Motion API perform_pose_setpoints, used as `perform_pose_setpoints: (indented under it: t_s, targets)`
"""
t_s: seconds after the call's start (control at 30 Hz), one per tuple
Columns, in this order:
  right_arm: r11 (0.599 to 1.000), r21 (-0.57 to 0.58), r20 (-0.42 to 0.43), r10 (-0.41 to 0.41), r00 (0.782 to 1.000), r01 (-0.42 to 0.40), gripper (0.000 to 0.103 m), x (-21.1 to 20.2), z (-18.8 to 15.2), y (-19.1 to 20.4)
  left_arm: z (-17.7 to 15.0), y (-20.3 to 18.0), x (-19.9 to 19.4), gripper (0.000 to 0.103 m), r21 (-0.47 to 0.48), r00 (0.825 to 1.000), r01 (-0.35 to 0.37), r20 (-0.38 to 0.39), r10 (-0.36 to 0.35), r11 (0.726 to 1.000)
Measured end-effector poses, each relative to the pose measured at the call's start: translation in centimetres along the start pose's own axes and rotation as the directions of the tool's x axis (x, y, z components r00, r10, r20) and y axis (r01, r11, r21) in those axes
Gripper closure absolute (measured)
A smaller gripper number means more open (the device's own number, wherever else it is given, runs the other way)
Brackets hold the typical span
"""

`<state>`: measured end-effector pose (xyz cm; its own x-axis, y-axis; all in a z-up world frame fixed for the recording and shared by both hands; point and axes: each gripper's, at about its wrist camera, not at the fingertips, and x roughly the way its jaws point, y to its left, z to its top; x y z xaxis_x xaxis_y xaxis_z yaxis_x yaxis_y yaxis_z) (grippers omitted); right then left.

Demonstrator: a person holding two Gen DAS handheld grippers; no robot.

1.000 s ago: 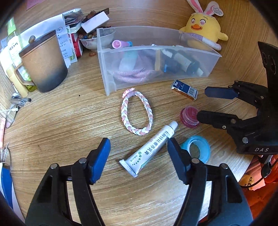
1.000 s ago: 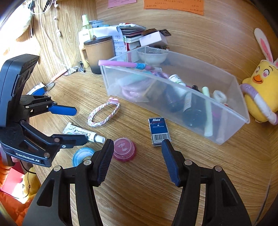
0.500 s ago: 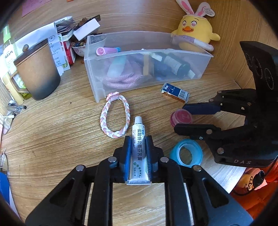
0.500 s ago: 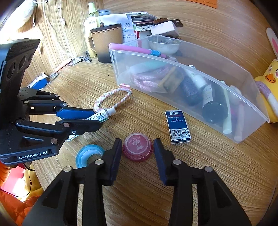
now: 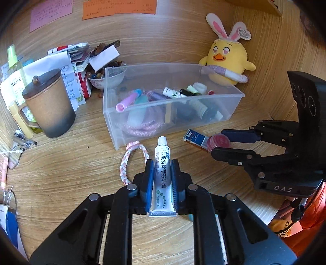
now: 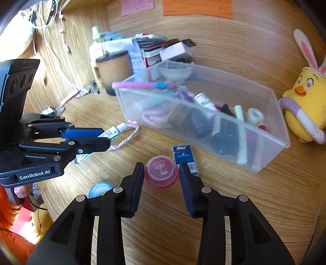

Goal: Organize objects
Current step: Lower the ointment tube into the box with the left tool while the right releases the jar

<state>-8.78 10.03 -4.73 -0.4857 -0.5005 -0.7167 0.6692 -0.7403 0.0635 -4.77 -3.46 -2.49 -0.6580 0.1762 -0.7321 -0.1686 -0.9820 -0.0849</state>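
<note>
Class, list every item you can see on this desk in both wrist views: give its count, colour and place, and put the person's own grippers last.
Ointment tube: 1, white, held between the left fingers.
Small round jar: 1, pink, between the right fingers.
Storage bin: 1, clear, mid-desk, holding bottles, pens and cord.
Braided bracelet: 1, pink and white, in front of the bin.
Small box: 1, blue, beside the jar.
Tape ring: 1, light blue, near the desk edge.
Lidded mug: 1, brown, left of the bin.
Plush chick: 1, yellow, behind the bin.
Sticky notes: 2, orange and pink, on the wall.
Left gripper: shut on the tube.
Right gripper: around the jar; contact unclear.
</note>
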Motion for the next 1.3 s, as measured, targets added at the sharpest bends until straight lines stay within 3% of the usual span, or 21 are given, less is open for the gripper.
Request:
perform_pose_setpoints:
  t_s: [0.37,0.57,0.93,1.13,1.3]
  targets:
    - [0.998,0.043,0.129,-0.056,0.99,0.051,0.07,-3.2,3.7,-2.8,4.7,-0.8,-1.4,0.087,0.001,0.993,-0.007,0.118,0.006,1.0]
    - [0.995,0.051,0.162,-0.096,0.982,0.088,0.07,-3.4,5.8,-4.3,6.9,-0.4,-0.4,0.087,-0.031,0.991,-0.019,0.129,0.022,0.999]
    - [0.99,0.089,0.098,-0.12,0.988,0.111,0.07,0.2,7.9,-7.4,10.2,0.0,4.0,0.087,-0.051,0.999,-0.011,0.053,0.014,0.999]
    - [0.99,0.086,0.063,-0.12,0.991,0.114,0.07,1.8,7.8,-7.9,10.7,-0.4,6.4,0.087,-0.033,0.999,-0.04,0.002,0.04,0.999]
    - [0.991,0.07,0.026,-0.118,0.993,0.115,0.07,3.2,7.8,-7.9,10.5,-0.4,6.9,0.087,-0.032,0.999,-0.046,0.004,0.046,0.998]
